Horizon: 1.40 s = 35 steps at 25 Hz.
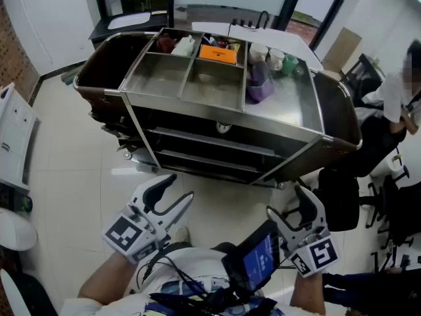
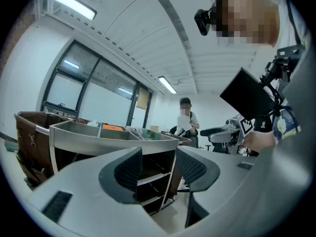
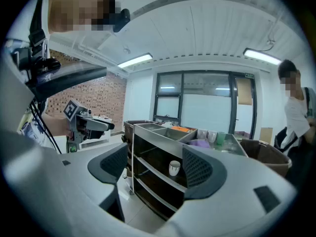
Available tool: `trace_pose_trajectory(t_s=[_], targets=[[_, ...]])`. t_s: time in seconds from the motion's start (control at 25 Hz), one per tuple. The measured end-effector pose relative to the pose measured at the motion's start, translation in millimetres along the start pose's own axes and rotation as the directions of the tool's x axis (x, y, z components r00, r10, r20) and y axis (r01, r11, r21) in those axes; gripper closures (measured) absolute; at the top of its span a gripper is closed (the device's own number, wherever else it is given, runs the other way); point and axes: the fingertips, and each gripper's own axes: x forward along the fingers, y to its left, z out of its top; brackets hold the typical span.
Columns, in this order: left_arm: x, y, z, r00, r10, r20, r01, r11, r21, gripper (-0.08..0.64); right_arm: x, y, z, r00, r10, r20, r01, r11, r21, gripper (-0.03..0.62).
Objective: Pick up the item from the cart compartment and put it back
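The steel cart (image 1: pixel 283 120) stands ahead of me, its top split into compartments. The far compartments hold an orange box (image 1: pixel 218 54), a white packet (image 1: pixel 186 45), a purple item (image 1: pixel 260 84) and cups (image 1: pixel 276 58). The two near compartments look bare. A white cup (image 3: pixel 174 168) sits on the cart's middle shelf. My left gripper (image 1: pixel 176 189) hangs low in front of the cart, well short of it, jaws open with nothing between them (image 2: pixel 160 169). My right gripper (image 1: pixel 288 203) is level with it on the right, also open and holding nothing (image 3: pixel 150 169).
Brown bags hang at both cart ends (image 1: pixel 99 71). A person (image 1: pixel 398 97) sits at the right among office chairs (image 1: pixel 342 199). White equipment (image 1: pixel 13 150) stands on the left. A small screen (image 1: pixel 260 259) is strapped at my chest.
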Motion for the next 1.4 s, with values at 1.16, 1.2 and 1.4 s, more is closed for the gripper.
trace_pose_trajectory(t_s=[1.16, 1.2, 1.4], targets=[[533, 140, 14, 0.806, 0.002, -0.592, -0.061, 0.995, -0.081, 0.133, 114, -299, 17, 0.994, 0.092, 0.061, -0.09, 0.995, -0.035, 0.222], [542, 147, 8, 0.787, 0.033, -0.616, -0.091, 0.994, -0.063, 0.13, 118, -312, 16, 0.994, 0.095, 0.047, -0.092, 0.994, -0.052, 0.222], [571, 171, -25, 0.676, 0.139, -0.724, -0.192, 0.981, 0.009, 0.127, 143, -357, 10, 0.994, 0.105, -0.002, -0.104, 0.985, -0.14, 0.222]])
